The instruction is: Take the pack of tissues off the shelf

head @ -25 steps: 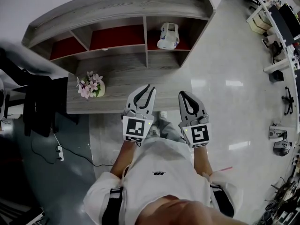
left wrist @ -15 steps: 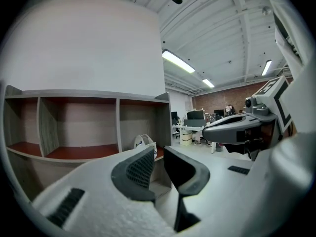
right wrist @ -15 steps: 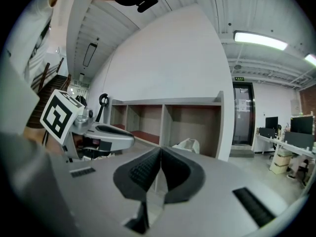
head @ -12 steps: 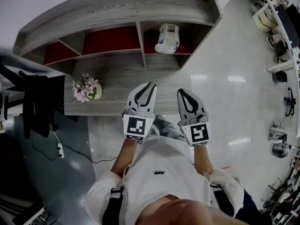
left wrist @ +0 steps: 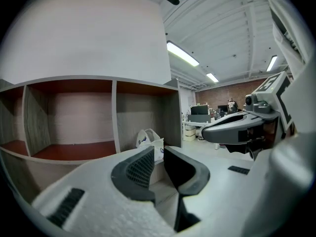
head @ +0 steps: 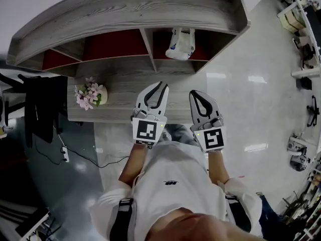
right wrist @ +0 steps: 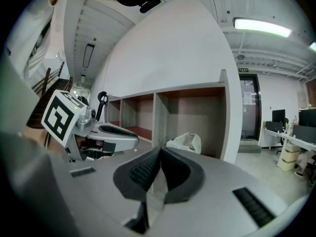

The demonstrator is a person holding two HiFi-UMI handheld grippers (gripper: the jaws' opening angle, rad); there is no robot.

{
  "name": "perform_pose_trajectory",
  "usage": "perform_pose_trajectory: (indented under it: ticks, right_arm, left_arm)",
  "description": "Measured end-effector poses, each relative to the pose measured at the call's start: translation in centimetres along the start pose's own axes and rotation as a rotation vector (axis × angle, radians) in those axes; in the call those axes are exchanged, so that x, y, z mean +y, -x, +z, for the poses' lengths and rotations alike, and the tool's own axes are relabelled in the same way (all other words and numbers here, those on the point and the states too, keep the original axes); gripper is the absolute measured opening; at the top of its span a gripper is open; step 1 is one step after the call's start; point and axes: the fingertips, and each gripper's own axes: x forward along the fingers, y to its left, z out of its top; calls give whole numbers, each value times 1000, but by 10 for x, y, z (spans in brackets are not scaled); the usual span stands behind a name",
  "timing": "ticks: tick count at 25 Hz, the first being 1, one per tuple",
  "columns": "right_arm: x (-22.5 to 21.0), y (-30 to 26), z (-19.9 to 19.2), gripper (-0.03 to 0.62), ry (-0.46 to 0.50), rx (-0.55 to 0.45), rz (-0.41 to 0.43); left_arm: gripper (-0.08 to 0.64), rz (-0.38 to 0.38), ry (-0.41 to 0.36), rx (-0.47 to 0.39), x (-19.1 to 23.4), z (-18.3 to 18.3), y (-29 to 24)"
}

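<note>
My left claw (head: 163,86) hides the lower part of the tissue pack (left wrist: 149,139) in its own view. Its jaws stand slightly apart with nothing between them. My right claw (head: 195,92) has its tips together, empty. The pack sits in the shelf's (head: 125,9) right-hand compartment, clear of both claws. Flowers (head: 90,94) stand on the ledge (head: 120,79) off to the left.

Grey woodgrain on shelf (head: 125,9) at twelve o'clock, red inside bays (head: 113,44). White with blue print on tissues (head: 180,43) at one. Pink on flowers (head: 90,92) at ten. White on left gripper (head: 159,86) and right gripper (head: 194,93), black on pads (left wrist: 136,171), black-and-white squares on markers (head: 147,132). Pale glossy grey on floor (head: 251,109) at three.
</note>
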Motion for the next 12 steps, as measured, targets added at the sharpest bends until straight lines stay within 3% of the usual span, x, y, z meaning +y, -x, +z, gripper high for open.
perform_pose_trajectory:
  ticks: [12]
  right_arm:
    - [-21, -34, -15, 26, -22, 30, 34]
  left_arm:
    - [77, 21, -11, 45, 21, -14, -47]
